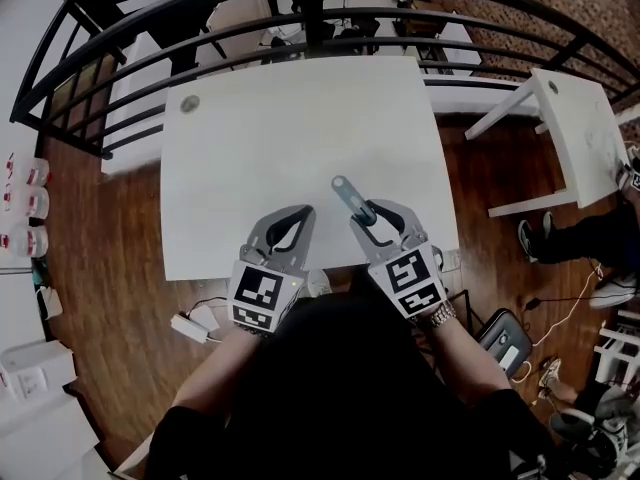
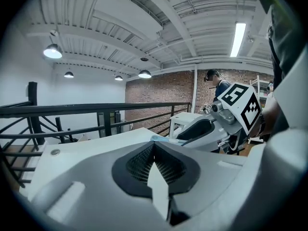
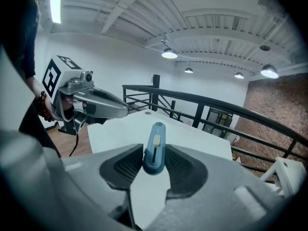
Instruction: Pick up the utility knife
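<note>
Clearly the blue utility knife has a pale slider, clamped in right gripper jaws

1. White worktop; small round grommet near its far-left corner.
2. Black railing behind it.
3. Second white table at right.
4. Wooden floor; white adapter on it.
</note>
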`<state>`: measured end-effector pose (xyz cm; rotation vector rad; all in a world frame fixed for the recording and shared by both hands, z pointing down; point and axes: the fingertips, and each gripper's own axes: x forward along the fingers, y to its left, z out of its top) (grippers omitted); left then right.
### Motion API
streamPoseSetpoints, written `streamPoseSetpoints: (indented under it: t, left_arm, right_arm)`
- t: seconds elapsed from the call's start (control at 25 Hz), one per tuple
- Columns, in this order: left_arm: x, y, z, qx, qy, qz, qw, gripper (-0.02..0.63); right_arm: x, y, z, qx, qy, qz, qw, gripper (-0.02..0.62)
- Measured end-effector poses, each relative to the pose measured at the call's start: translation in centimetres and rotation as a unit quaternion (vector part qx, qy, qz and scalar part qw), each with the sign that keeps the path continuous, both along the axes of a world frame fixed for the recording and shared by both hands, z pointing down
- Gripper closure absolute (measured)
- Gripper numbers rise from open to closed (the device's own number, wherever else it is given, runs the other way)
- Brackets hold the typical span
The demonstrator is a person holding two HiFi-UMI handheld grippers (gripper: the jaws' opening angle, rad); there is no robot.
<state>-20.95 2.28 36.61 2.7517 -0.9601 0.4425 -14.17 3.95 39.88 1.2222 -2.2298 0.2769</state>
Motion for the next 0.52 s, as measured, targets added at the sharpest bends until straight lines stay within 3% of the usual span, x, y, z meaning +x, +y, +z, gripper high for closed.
streamPoseSetpoints:
  t: [0.52]
  left_arm:
    - [-2.0, 0.3, -0.7, 0.006, 0.015, -0.009, 0.9998, 0.589]
  right_arm:
    - [-2.1, 0.6, -2.0, 0.028, 0.014, -0.006, 0.999, 0.462]
